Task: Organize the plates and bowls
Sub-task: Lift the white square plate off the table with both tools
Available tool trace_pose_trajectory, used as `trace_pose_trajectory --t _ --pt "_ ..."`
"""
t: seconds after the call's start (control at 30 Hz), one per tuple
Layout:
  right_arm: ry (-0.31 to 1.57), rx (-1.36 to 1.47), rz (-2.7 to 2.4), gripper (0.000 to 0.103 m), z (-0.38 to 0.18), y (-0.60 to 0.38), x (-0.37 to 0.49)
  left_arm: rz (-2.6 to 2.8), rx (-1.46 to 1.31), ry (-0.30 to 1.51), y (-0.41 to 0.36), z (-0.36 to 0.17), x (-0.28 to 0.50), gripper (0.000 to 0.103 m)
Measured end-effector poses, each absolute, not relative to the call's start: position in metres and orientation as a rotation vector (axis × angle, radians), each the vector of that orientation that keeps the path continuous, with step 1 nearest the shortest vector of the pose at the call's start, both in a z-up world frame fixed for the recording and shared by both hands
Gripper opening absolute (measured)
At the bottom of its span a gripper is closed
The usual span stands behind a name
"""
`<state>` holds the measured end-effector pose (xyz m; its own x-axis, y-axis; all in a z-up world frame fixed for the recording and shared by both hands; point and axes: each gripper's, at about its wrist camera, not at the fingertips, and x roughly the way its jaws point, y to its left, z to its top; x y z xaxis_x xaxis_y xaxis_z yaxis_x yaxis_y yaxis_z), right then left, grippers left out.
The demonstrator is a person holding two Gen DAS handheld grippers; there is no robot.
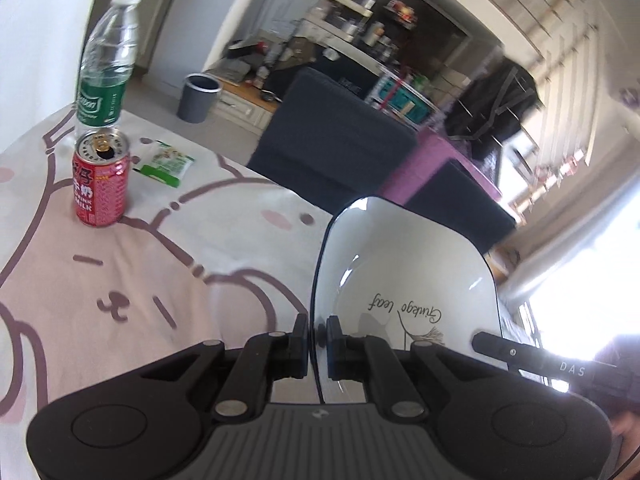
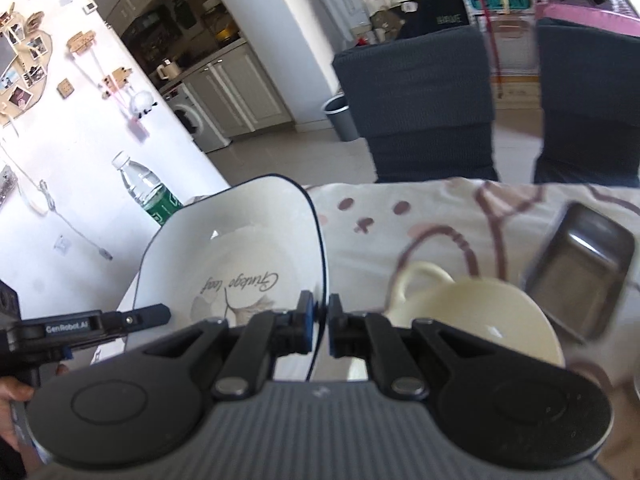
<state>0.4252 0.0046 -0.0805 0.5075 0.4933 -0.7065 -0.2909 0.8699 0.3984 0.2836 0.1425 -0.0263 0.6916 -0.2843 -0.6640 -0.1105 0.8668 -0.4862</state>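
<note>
Left tongs (image 1: 318,330) clamp plate (image 1: 408,272) rim | can (image 1: 101,178), bottle (image 1: 106,60) beyond

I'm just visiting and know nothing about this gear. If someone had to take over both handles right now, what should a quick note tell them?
Left gripper: shut on the left rim of the white square plate.
Right gripper: shut on the same plate's right rim, so the plate is held between both, above the tablecloth.
On the table: a cream bowl with a handle and a metal tray, to the right of the plate.
Done: plate gripped and off the table.
Left: set the plate down where it belongs; bowl untouched.
</note>
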Motion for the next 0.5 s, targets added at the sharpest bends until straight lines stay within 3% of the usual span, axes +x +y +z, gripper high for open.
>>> trace_pose_trajectory --t 0.5 --pt "0.999 0.343 0.354 0.009 -0.099 -0.052 0.278 -0.250 -0.440 0.946 0.101 -0.046 0.192 0.008"
